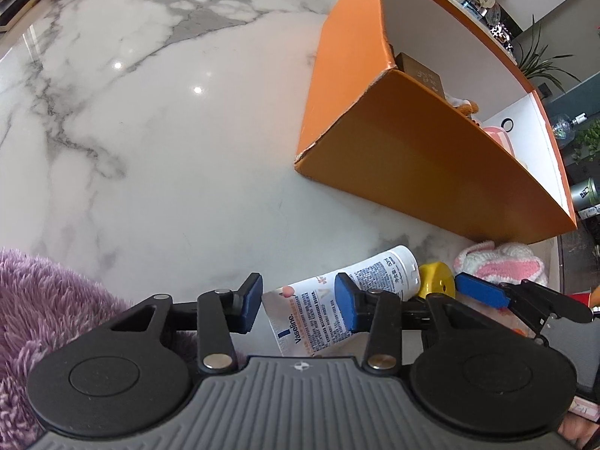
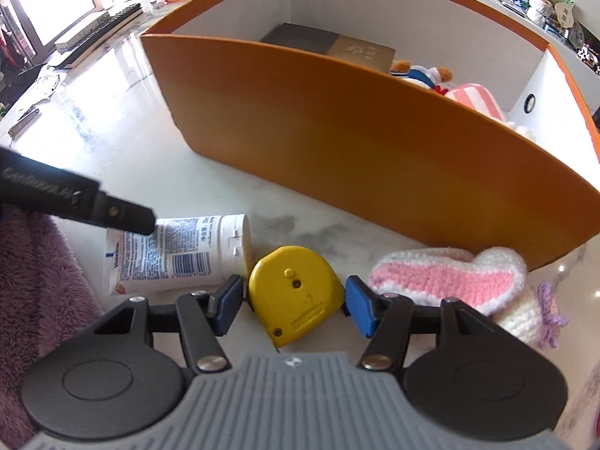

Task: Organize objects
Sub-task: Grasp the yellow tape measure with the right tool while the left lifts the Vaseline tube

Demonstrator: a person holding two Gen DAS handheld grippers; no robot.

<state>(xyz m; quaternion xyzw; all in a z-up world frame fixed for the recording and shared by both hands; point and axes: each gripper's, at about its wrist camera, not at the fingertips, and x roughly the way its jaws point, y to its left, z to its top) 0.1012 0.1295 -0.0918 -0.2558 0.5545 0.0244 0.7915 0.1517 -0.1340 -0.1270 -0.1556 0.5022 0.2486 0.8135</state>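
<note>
Pick-up step, both tools at once. The left tool [image 1: 298, 300], jaws apart, brackets the crimped end of the Vaseline tube [image 1: 337, 292] lying on the tabletop [image 1: 150, 150]. The right tool [image 2: 292, 303], jaws apart, brackets the yellow tape measure [image 2: 294, 292] beside it. Next, by judgement: close each tool, lift, and carry over the near wall of the orange box [image 2: 356, 138].

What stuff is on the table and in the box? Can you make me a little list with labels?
table: white marble
box: orange box, open on top
in box: dark flat boxes, plush toy, pink striped cloth
lotion: Vaseline tube, lying down
yellow thing: tape measure, between the right gripper fingers, not yet squeezed
left gripper: open, over the tube
knitted thing: pink and white, beside the tape measure
</note>
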